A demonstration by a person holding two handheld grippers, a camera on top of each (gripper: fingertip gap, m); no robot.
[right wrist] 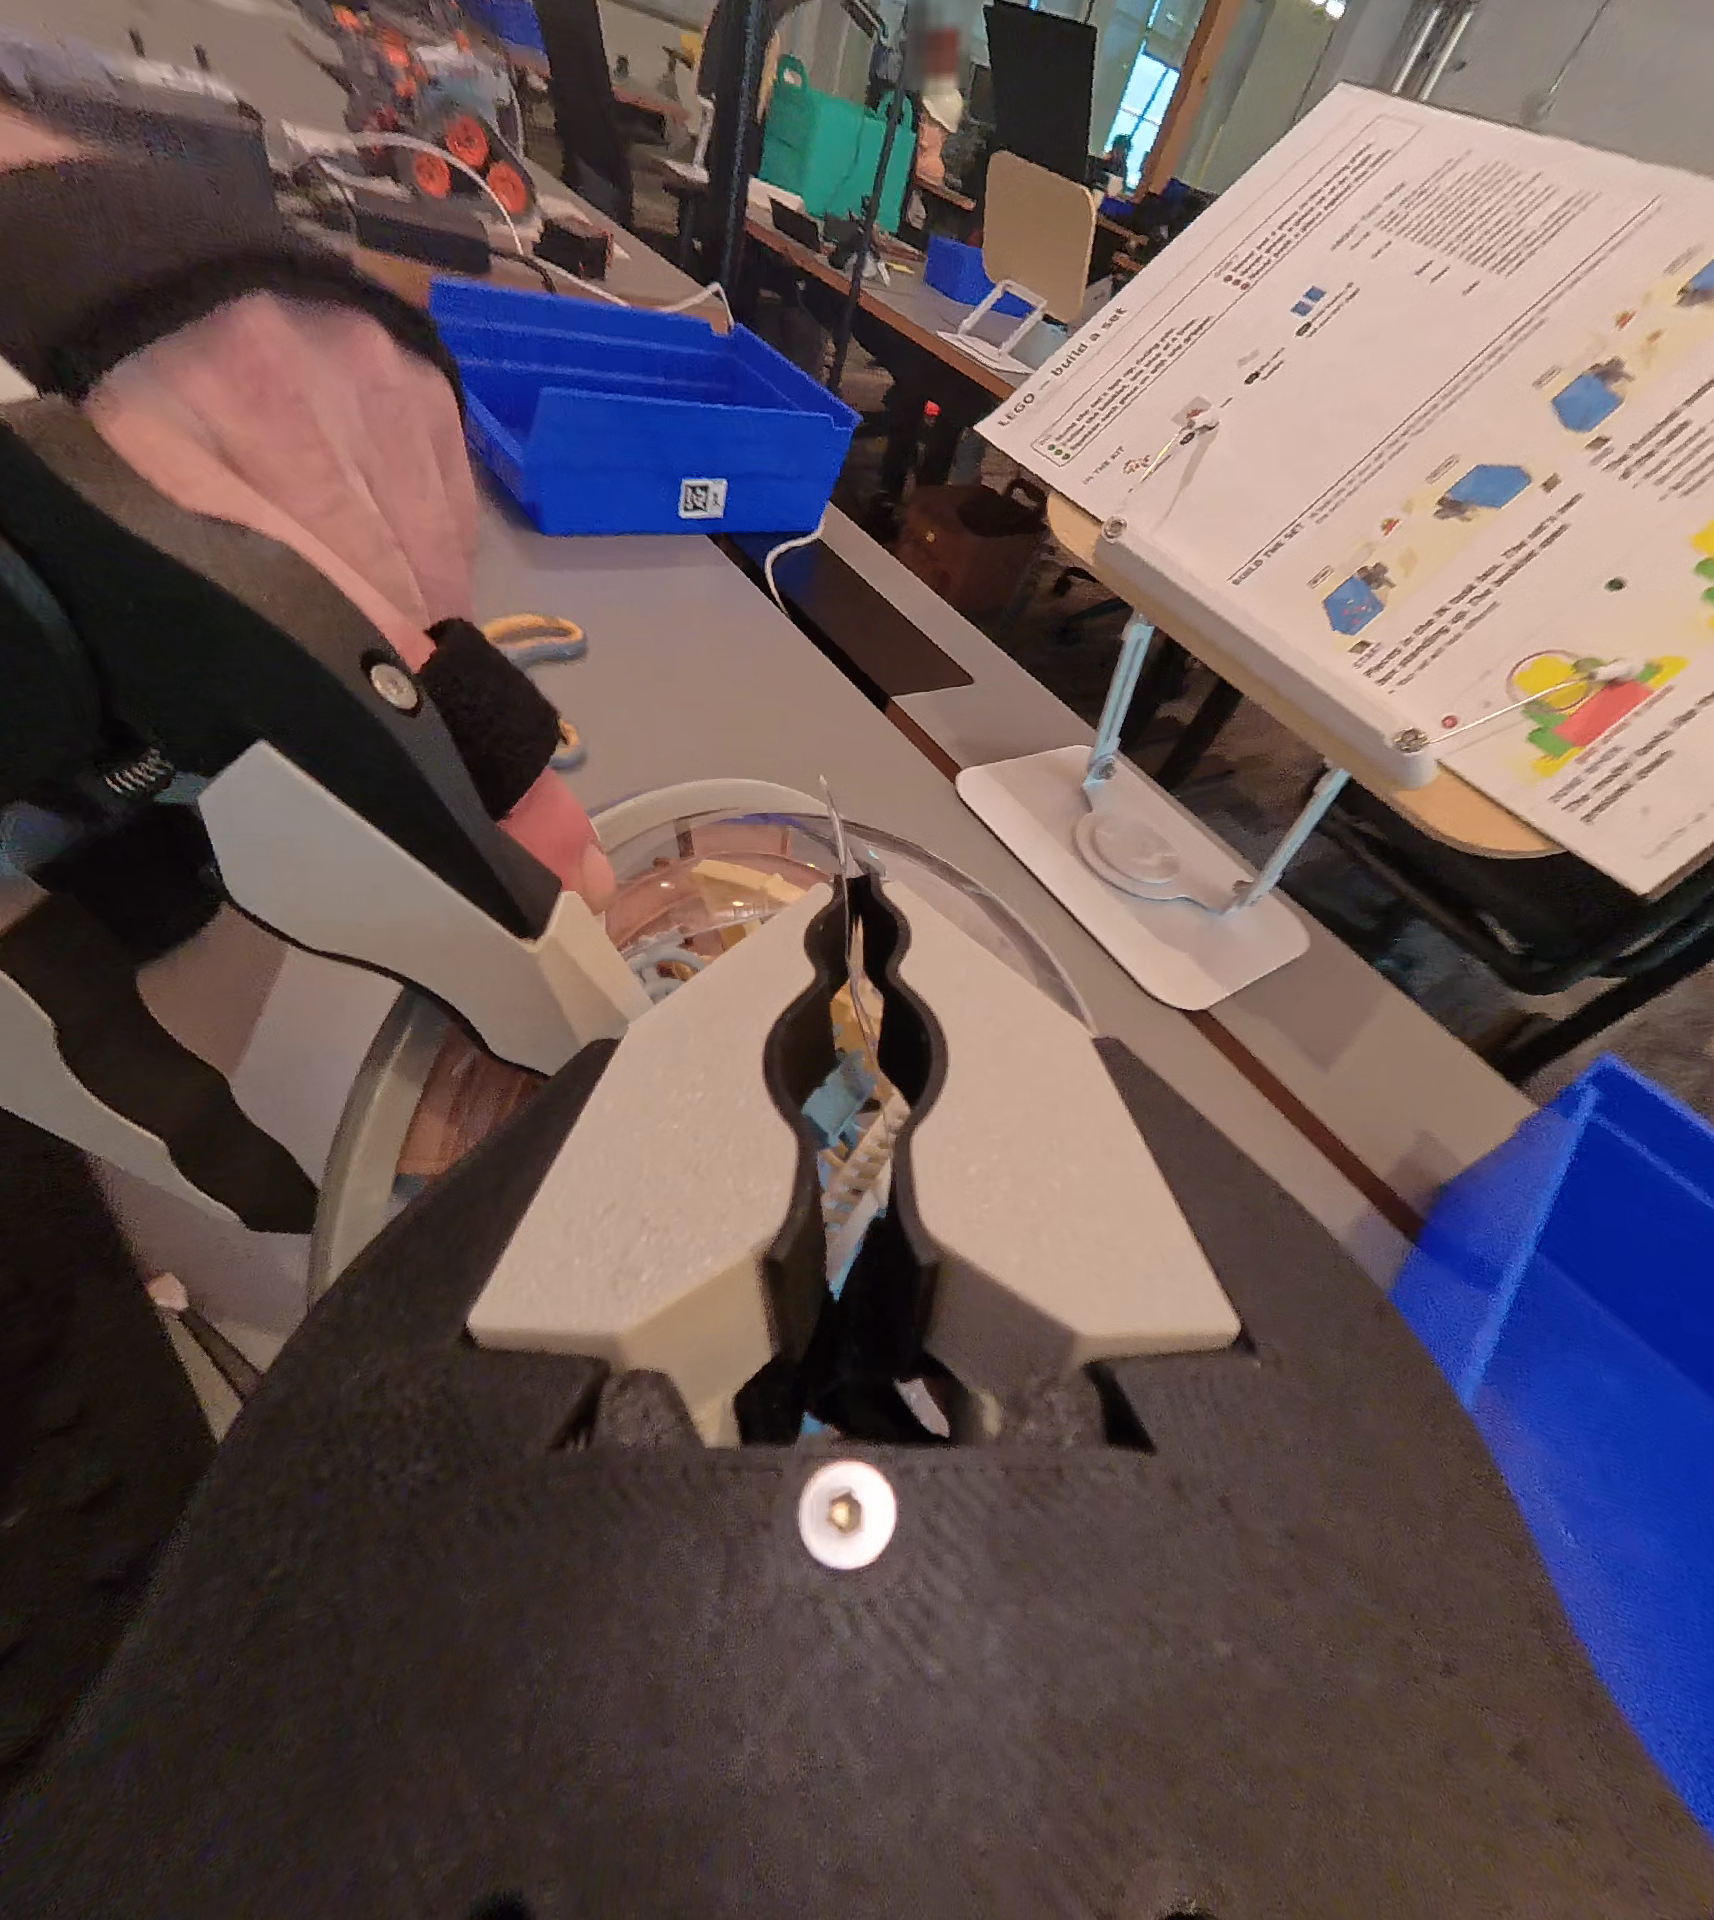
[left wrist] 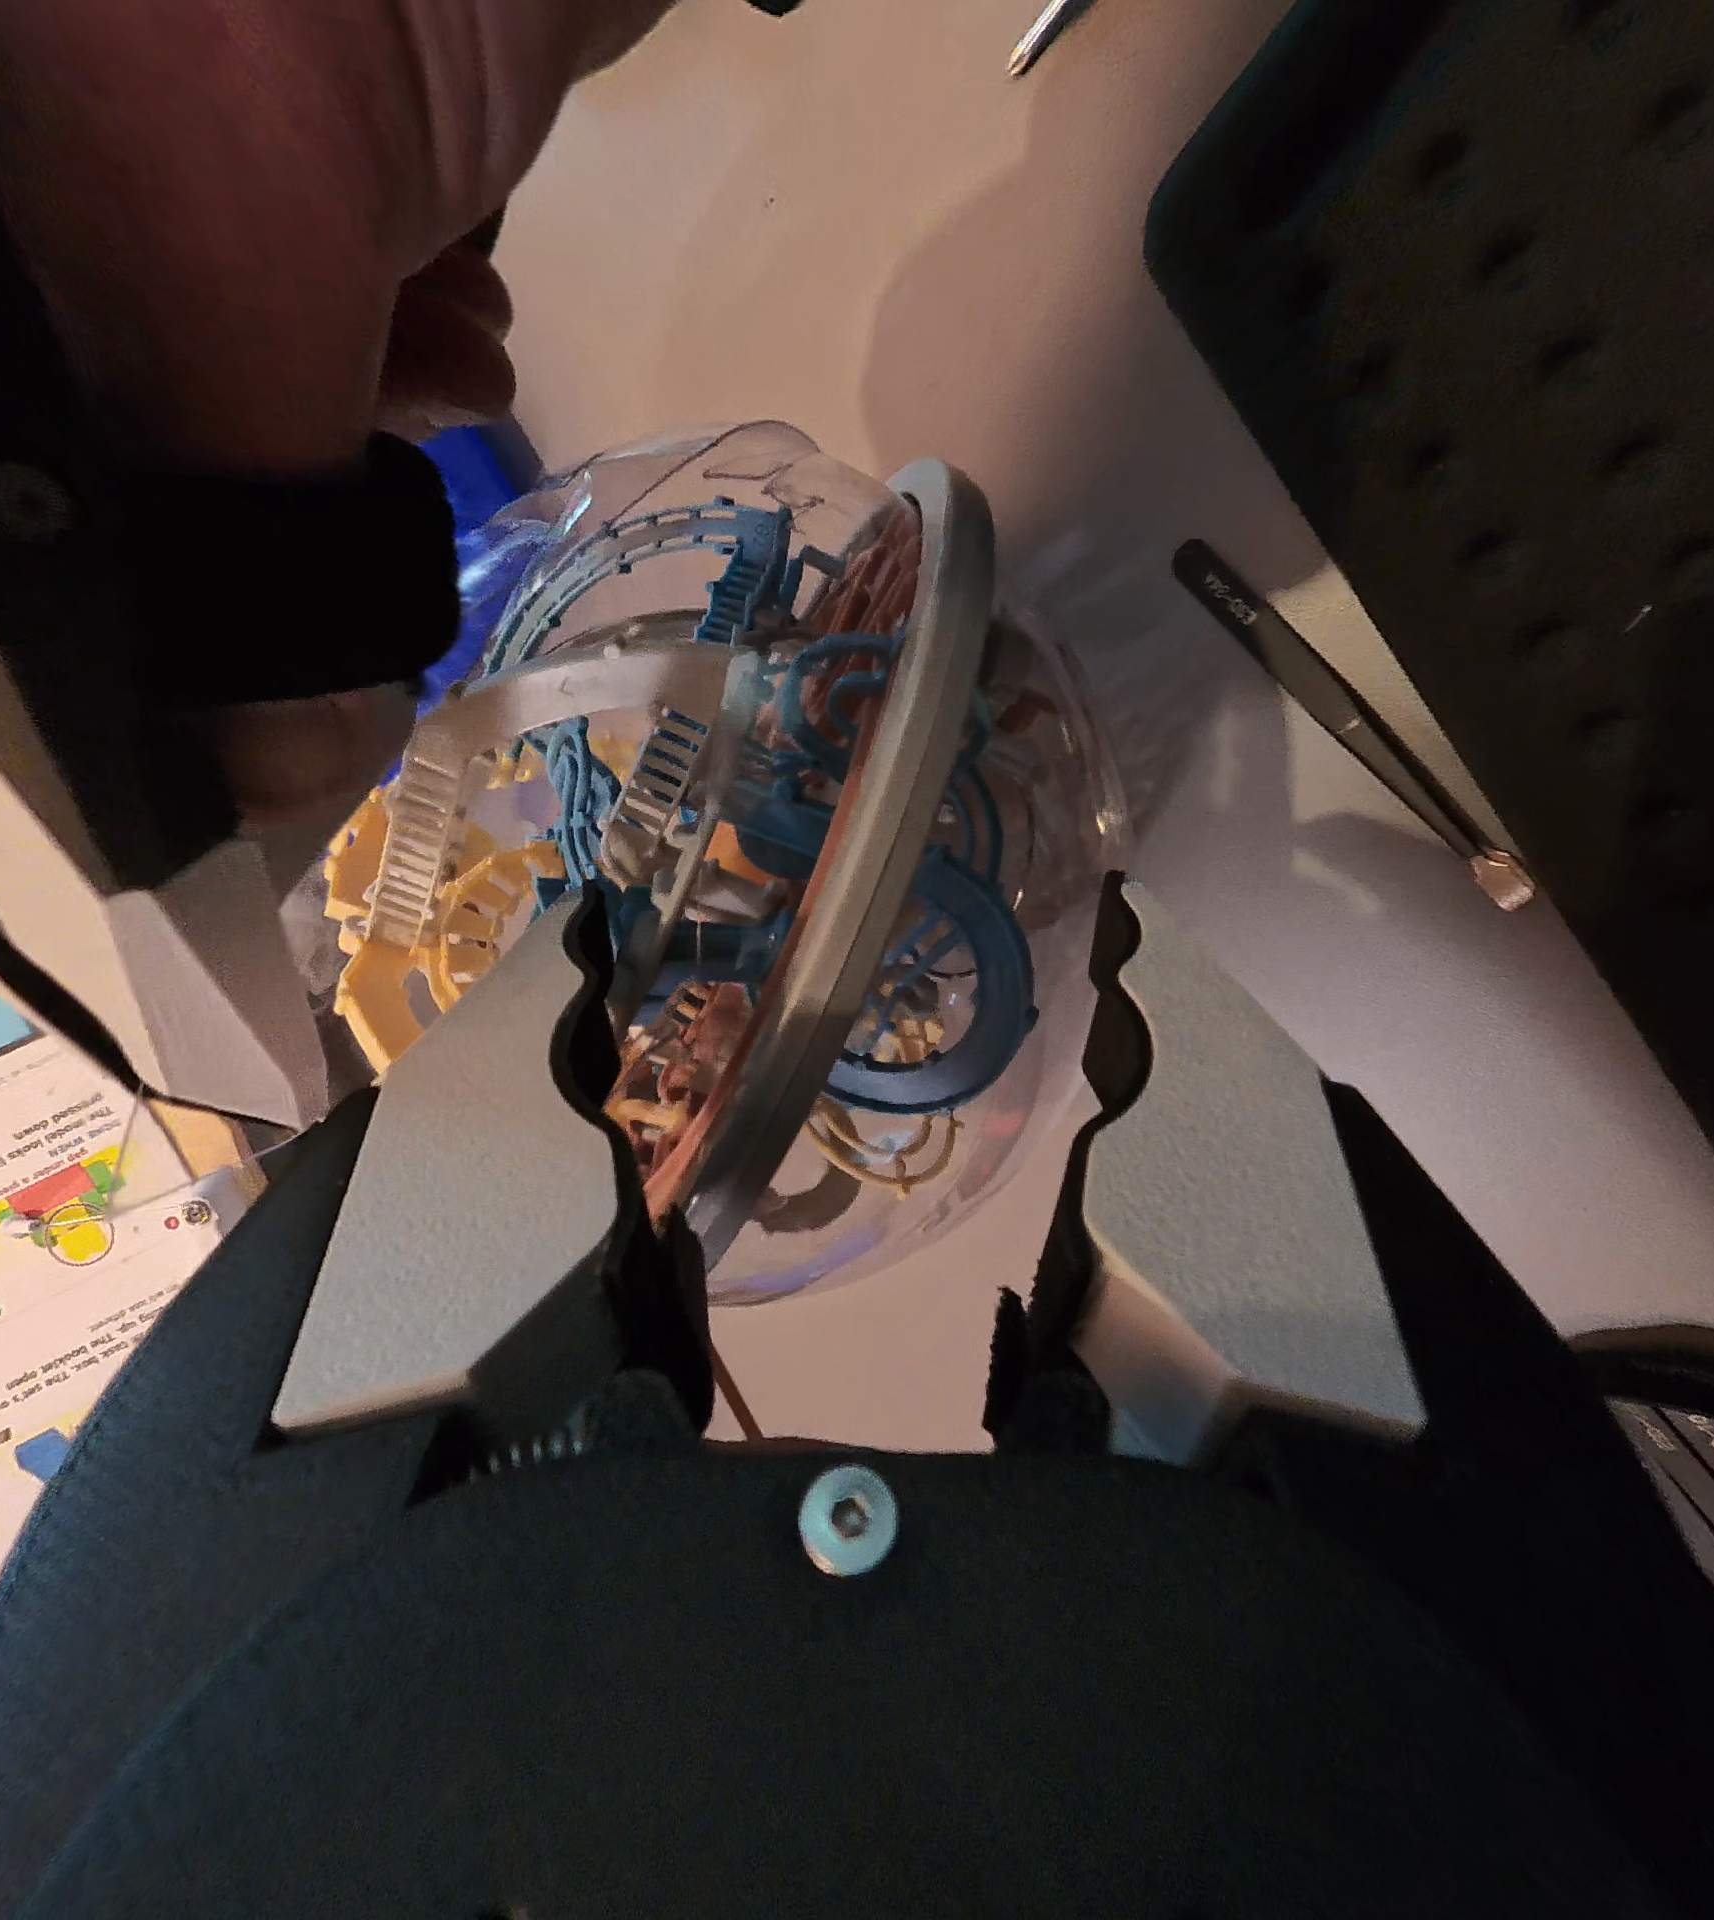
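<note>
Between the spread fingers of the left gripper (left wrist: 853, 914) sits the clear maze ball (left wrist: 728, 831) — its grey ring (left wrist: 894, 831) tilted — while the right gripper (right wrist: 858, 914), nearly closed, pinches its thin transparent edge.

Ball (left wrist: 728, 831): clear glossy plastic shell between the left tongs' (left wrist: 848, 935) fingers; matt blue, yellow and brown plastic tracks inside; smooth grey band around it.
Left tongs' fingers (left wrist: 479, 1174): grainy matt grey plastic on rough black bodies; shiny metal screw.
Right tongs (right wrist: 853, 935): the same grainy grey and black plastic, closed on a thin clear tab of the ball.
Tweezers (left wrist: 1352, 717): smooth black metal, right of the left tongs.
Bins (right wrist: 645, 416): glossy blue plastic, beyond the right tongs.
Sheet (right wrist: 1455, 436): matt printed paper on a board, to their right.
Table (right wrist: 707, 665): smooth matt grey.
</note>
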